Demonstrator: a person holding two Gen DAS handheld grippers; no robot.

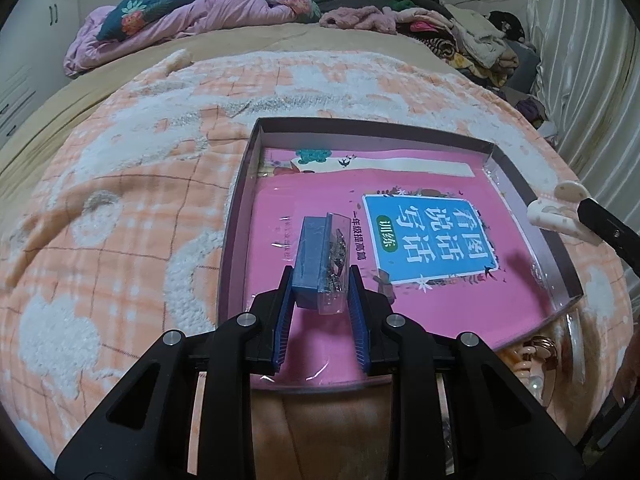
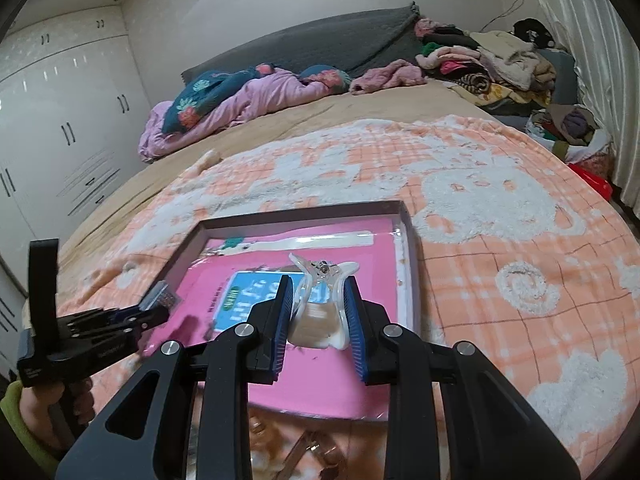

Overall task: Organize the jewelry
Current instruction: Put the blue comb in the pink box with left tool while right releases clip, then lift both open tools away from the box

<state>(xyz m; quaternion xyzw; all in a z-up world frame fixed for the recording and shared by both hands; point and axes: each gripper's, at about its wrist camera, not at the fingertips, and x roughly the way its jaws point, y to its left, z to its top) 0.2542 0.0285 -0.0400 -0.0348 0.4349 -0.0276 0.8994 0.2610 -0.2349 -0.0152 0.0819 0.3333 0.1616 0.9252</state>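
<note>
Left gripper [image 1: 320, 280] clamping a blue box [image 1: 311, 258]; right gripper [image 2: 318, 296] pinching a hair clip [image 2: 320, 308], both hovering over tray [image 1: 236, 216] holding a pink book [image 1: 320, 196].

A shallow box lid [image 1: 558, 256] lay on the blanket [image 1: 120, 216] spread over the near part of the bed, with a book [image 1: 432, 236] lying flat inside it. The left gripper [image 1: 320, 276] held a small jewelry box [image 1: 316, 258] above the book's left part, while the right gripper [image 2: 318, 288] held a hair claw [image 2: 320, 304] over the lid's right side, near its right wall. Just before the lid's near edge, more clips [image 1: 538, 354] lay on the blanket. Behind, a crumpled quilt [image 2: 240, 108] sat to the left by the headboard [image 2: 320, 46], and piled clothes [image 2: 488, 64] to the right.
</note>
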